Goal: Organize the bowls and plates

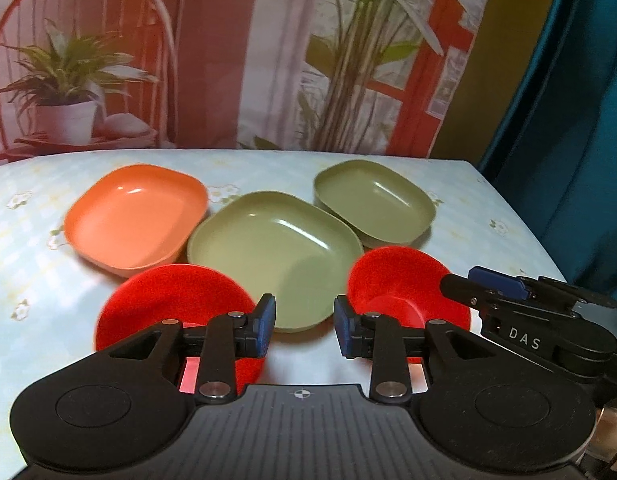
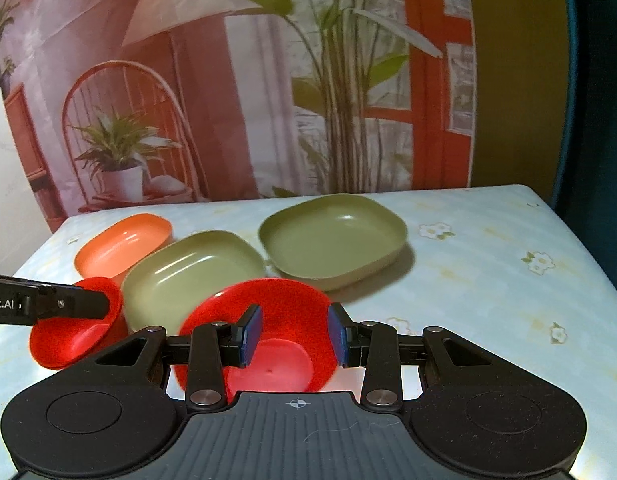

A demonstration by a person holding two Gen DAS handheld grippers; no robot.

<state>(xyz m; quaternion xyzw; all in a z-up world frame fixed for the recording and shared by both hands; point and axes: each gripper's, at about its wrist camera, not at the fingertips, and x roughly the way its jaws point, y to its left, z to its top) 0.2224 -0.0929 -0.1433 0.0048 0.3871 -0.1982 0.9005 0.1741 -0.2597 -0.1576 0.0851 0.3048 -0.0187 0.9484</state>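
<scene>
Five dishes lie on a table with a pale flowered cloth (image 1: 488, 216). An orange plate (image 1: 136, 216) is at the back left, a green plate (image 1: 276, 248) in the middle, and a second green plate (image 1: 374, 204) at the back right. One red bowl (image 1: 160, 304) sits at the front left and another red bowl (image 1: 400, 292) at the front right. My left gripper (image 1: 304, 326) is open and empty, hovering over the near edge of the middle green plate, between the two bowls. My right gripper (image 2: 294, 336) is open and empty above the right red bowl (image 2: 268, 332).
A printed backdrop (image 1: 268, 60) of a chair, plants and a window hangs behind the table. A dark teal curtain (image 1: 580, 120) is at the right. The table's right edge (image 2: 588, 248) is close to the curtain.
</scene>
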